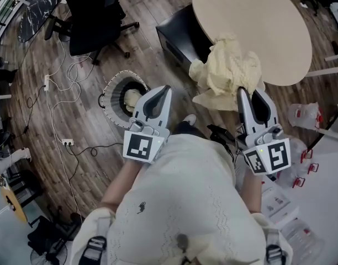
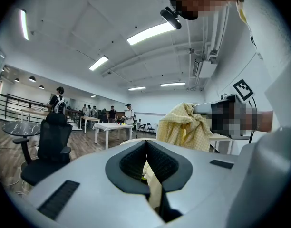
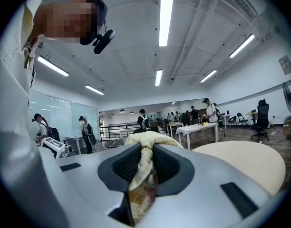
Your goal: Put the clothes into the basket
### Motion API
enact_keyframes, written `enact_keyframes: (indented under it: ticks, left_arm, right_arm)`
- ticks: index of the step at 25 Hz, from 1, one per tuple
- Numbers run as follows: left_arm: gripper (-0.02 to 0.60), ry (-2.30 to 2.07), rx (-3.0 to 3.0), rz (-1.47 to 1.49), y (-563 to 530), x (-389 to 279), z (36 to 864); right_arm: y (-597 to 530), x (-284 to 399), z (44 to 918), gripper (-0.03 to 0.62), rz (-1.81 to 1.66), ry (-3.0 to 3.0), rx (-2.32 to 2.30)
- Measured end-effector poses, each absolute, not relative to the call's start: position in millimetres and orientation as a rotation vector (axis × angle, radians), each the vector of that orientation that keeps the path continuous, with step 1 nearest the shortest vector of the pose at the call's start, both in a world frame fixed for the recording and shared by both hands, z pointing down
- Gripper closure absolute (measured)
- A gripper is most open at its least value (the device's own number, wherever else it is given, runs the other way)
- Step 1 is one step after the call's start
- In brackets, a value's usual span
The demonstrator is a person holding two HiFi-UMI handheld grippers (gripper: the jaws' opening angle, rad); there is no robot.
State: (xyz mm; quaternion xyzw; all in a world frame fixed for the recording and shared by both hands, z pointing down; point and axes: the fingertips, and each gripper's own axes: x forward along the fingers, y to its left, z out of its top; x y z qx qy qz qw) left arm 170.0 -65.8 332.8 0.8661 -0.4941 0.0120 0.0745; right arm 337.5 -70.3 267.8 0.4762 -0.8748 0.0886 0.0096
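Well, the round basket (image 1: 115, 79) sits on the wood floor at the left. The left gripper (image 1: 162, 93) hangs just beside it, its jaws pressed together on a pale strip of fabric (image 2: 153, 183). Further right, the yellow checked garment (image 1: 227, 65) dangles bunched against the edge of the round table (image 1: 257, 21) — pinched tight in the right gripper (image 1: 249, 93), well outside the basket.

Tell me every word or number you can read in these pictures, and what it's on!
No words or numbers can be read anywhere.
Square markers, left and right: black-and-white patterns only, no letters.
Plastic packets: red print, too small to read.
Wall sign: too blurred to read.
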Motion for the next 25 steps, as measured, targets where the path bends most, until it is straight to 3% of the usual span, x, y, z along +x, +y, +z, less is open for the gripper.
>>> enact_keyframes:
  ticks: [13, 25]
  left_arm:
    - [0.561, -1.555, 2.538, 0.073, -42, 78, 334]
    - [0.561, -1.546, 2.536, 0.036, -22, 52, 334]
  right_arm:
    - [-55, 258, 257, 0.516, 0.256, -2.736, 1.477]
    - [-35, 223, 261, 0.516, 0.272, -2.732, 1.430]
